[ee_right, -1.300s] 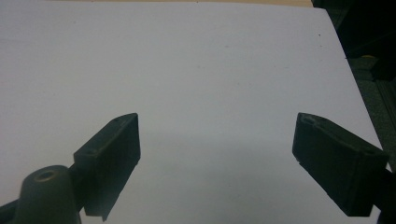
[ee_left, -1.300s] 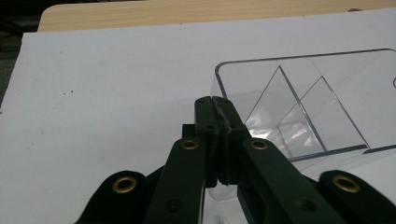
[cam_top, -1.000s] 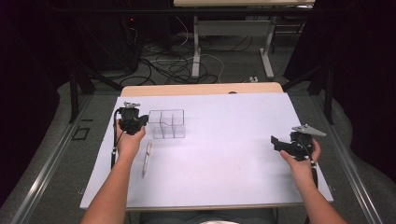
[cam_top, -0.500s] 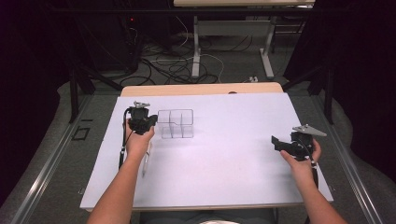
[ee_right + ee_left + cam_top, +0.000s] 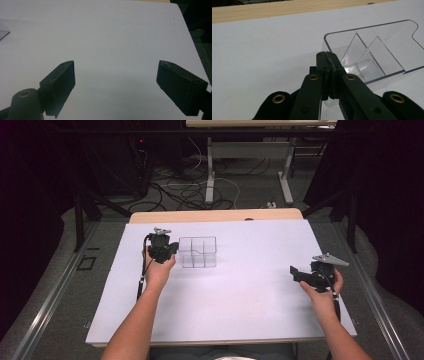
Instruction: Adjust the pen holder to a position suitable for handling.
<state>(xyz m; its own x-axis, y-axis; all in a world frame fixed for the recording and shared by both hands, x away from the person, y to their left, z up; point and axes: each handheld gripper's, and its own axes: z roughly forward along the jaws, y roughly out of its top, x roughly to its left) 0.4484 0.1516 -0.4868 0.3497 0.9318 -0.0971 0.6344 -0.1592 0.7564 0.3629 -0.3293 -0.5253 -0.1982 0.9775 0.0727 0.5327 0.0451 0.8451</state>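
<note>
- Two grippers were mine at this moment, one in each hand, over the white table (image 5: 240, 305).
- My left gripper (image 5: 172, 249) had its jaws pressed together. In the left gripper view the thin near wall of the clear divided box (image 5: 374, 50) ran up between them, so I judged it a pinch on that wall.
- I took the wall rather than the whole box because the box was too wide for my jaws, while a thin upright wall gave them something to bite for sliding it.
- The box (image 5: 198, 252) stood upright on the far left part of the table, just beside my left hand. Its compartments looked empty.
- My right gripper (image 5: 296, 272) was well apart from the box, near the right edge. Its jaws were spread wide with nothing but bare table between them, as the right gripper view showed.
- I judged the right one was held ready, clear of the box.
</note>
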